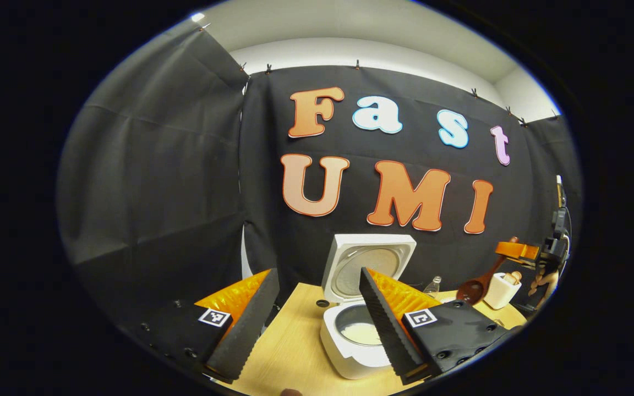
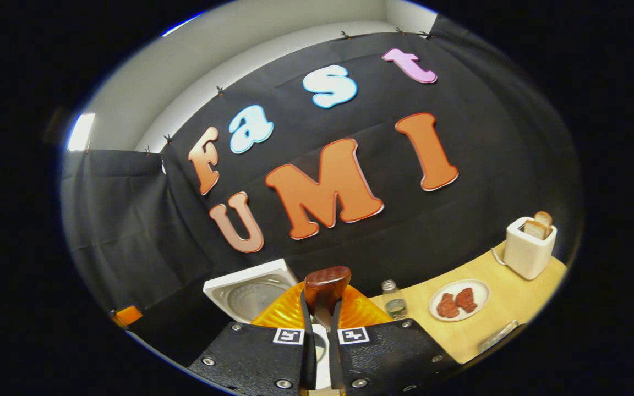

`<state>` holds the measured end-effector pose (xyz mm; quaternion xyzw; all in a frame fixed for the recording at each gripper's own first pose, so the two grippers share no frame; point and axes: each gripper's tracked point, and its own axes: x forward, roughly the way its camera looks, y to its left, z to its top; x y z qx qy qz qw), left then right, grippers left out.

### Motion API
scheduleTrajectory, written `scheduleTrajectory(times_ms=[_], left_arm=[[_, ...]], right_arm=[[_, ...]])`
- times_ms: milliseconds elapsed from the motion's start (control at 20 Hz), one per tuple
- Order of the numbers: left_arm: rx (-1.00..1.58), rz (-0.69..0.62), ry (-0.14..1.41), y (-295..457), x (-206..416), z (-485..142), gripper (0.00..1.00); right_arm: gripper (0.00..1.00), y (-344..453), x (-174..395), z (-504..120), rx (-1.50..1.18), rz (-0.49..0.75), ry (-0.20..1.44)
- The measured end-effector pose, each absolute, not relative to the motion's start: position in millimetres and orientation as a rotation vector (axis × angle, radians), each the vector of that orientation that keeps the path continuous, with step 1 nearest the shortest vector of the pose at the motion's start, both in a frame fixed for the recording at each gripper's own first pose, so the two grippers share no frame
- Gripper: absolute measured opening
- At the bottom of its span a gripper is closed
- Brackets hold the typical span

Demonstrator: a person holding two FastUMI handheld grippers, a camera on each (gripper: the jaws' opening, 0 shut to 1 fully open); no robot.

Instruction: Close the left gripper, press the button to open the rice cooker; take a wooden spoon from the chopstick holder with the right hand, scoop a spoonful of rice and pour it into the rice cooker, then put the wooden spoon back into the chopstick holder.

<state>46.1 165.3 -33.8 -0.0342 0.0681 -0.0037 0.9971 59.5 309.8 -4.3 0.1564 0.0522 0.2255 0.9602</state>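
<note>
While clamped in the right gripper (image 2: 321,324), wooden spoon (image 2: 325,286) sits raised.
Left gripper (image 1: 317,324) spread; square white rice cooker (image 1: 353,335), lid up, on pale wood table (image 1: 289,352).

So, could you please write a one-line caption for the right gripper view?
Right gripper shut on the wooden spoon, above the open rice cooker.

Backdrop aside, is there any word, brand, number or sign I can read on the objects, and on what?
No text can be read.
Small clear bottle: label too small to read.
Square black-and-white tags: coded patterns, not words.
White rice cooker: no marking visible.
White toaster: no marking visible.
</note>
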Motion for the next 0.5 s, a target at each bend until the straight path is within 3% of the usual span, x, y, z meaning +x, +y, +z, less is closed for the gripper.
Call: scheduleTrajectory(times_ms=[250,300,350,500], left_arm=[[-0.056,-0.035,0.135,115,56,-31,0.99],[-0.053,-0.04,0.139,106,60,-33,0.99],[-0.05,-0.045,0.141,97,62,-33,0.99],[-0.046,-0.049,0.145,71,67,-35,0.99]], right_arm=[[0.08,200,64,-29,0.309,0.329,0.121],[0.13,179,67,-36,0.303,0.304,0.126],[0.08,159,69,-44,0.3,0.278,0.132],[0.08,105,74,-74,0.306,0.208,0.175]])
